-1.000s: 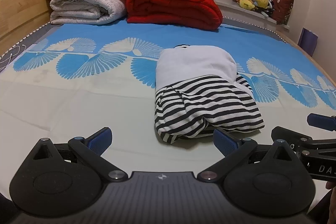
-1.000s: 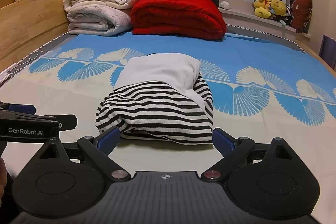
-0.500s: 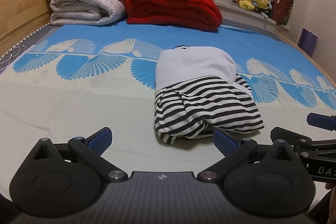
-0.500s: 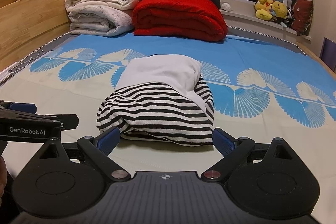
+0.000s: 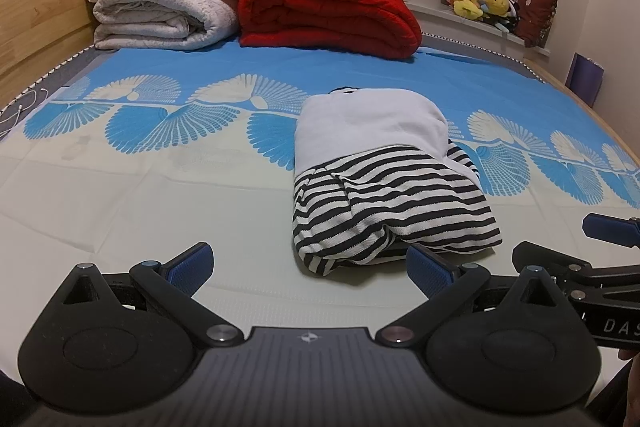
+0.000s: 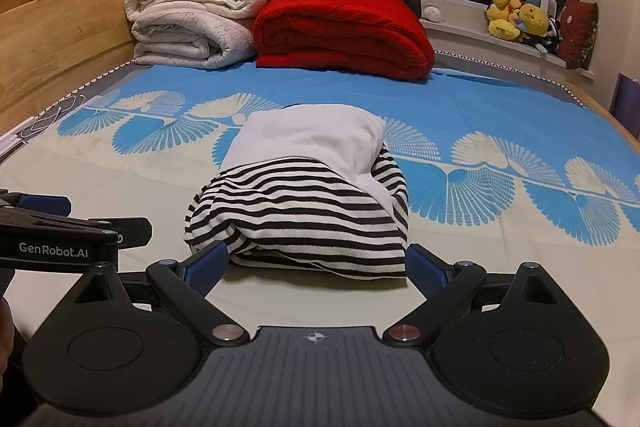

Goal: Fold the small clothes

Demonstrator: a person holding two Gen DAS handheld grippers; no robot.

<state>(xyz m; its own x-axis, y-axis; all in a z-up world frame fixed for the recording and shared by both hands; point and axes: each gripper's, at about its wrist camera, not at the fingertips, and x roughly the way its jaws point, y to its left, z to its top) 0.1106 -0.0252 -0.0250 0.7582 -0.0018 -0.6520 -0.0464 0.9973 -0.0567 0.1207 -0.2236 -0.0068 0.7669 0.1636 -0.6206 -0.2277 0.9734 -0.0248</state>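
Almost nothing is shifting between the earlier frames and this one: the small black-and-white striped garment with a white panel (image 5: 384,183) is lying in the same folded bundle on the blue and cream fan-patterned bed sheet (image 5: 132,187), and only the right view is creeping a touch forward. That stillness suggests the fold is essentially finished and both tools are pausing before whatever comes next.

The left tool (image 5: 310,267) is sitting with its blue pads wide apart, holding nothing, near the garment's front left corner. The right tool (image 6: 318,267) is likewise spread and empty, its pads flanking the bundle's near edge without clearly touching it.

The left view is showing a loose striped flap sagging at the front, while the right view is showing the white panel wrapping over the right side.
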